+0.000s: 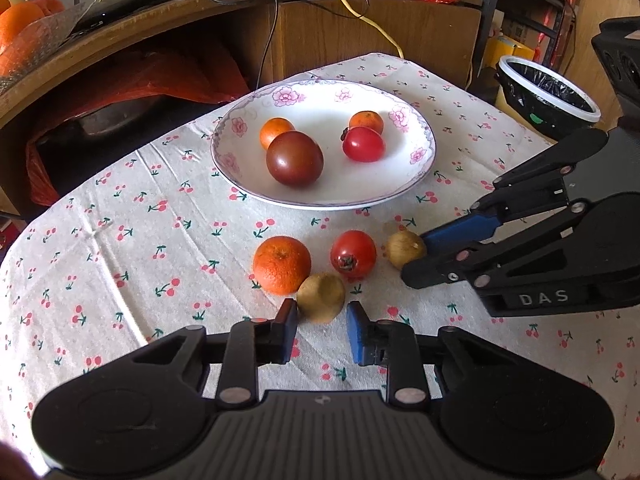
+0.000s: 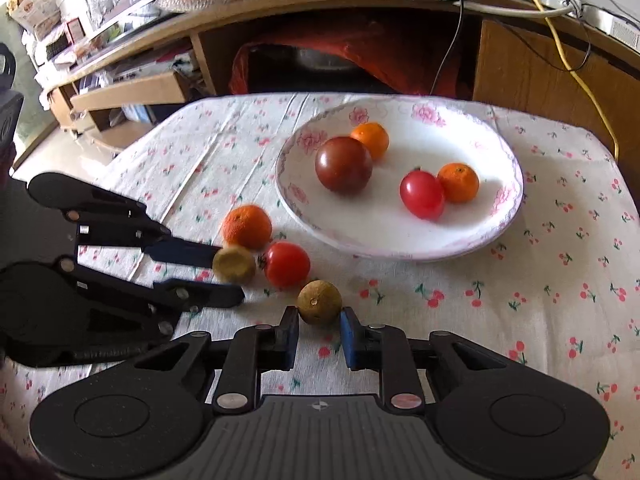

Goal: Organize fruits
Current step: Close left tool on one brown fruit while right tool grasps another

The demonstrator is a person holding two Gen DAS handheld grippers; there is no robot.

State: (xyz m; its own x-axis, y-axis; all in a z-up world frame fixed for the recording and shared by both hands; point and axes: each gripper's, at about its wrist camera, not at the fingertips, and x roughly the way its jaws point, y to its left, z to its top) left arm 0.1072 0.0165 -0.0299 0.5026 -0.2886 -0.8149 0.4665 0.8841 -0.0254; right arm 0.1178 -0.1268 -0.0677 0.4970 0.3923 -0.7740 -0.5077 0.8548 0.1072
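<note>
Kiwis between both grippers' (open) fingers

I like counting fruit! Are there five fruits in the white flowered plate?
No, the white flowered plate holds four: two small oranges, a dark brownish tomato and a red tomato.

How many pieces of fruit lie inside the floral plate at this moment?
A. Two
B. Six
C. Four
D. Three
C. The plate holds four pieces: a dark tomato, a red tomato and two small oranges; the other four fruits lie on the tablecloth in front of it.
</note>
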